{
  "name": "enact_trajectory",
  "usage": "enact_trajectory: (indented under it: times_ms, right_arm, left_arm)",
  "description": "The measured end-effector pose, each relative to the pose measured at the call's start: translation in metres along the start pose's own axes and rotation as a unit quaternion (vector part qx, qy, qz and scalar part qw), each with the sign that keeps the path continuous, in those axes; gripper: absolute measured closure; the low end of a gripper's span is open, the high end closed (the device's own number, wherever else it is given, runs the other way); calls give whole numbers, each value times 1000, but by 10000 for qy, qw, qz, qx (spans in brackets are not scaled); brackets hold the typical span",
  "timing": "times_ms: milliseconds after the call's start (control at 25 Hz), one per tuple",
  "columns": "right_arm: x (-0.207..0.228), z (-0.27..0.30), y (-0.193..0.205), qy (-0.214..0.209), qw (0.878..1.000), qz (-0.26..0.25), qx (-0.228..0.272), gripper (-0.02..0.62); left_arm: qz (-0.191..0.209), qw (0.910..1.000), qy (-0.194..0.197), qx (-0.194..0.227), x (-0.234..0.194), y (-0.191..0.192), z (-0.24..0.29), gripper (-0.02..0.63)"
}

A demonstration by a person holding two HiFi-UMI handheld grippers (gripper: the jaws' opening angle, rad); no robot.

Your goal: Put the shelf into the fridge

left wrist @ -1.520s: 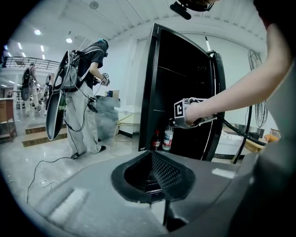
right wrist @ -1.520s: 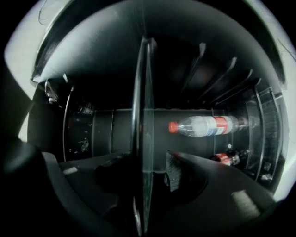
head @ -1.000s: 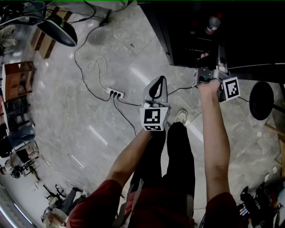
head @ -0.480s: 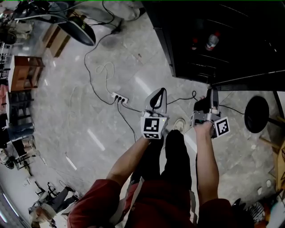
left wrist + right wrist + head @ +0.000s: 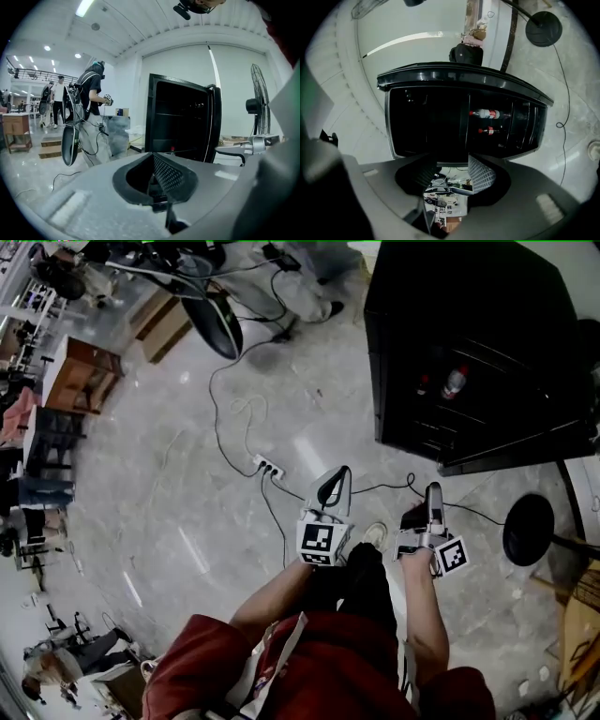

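Black against the pale stone floor (image 5: 187,484), the fridge (image 5: 469,343) is now seen at the far right, well apart from both tools. The right gripper (image 5: 433,491) has been drawn back from the fridge's front edge to the near side, beside the left gripper (image 5: 345,472). The right jaws are spread with nothing between them and the left jaws are pressed together on nothing, so the shelf is held by neither (faint rack lines can be made out in the dark interior, near a bottle (image 5: 455,381)). The shelf is therefore judged to be already inside, though it cannot be singled out.
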State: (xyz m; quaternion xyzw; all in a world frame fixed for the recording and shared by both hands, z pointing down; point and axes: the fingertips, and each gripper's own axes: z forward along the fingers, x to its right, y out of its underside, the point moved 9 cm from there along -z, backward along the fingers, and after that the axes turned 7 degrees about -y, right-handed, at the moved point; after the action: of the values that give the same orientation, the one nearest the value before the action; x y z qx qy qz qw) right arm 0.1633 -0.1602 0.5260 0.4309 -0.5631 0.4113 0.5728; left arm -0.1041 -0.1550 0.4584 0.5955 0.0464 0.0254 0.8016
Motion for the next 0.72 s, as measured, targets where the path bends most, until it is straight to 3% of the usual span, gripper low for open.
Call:
enact_trajectory:
  times_ms: [360, 600, 720]
  right_arm:
    - [-54, -27, 18, 39, 9978, -295, -591, 417]
    - [-114, -43, 45, -452, 9890, -934, -1054, 416]
    - [-155, -43, 63, -805, 9756, -1499, -1391, 417]
  left_arm:
    - [-422, 9969, -634, 194, -25, -43, -77, 600]
    - [-41, 9937, -976, 555, -48, -81, -146, 601]
    - [115, 9908, -1130, 734, -58, -107, -182, 601]
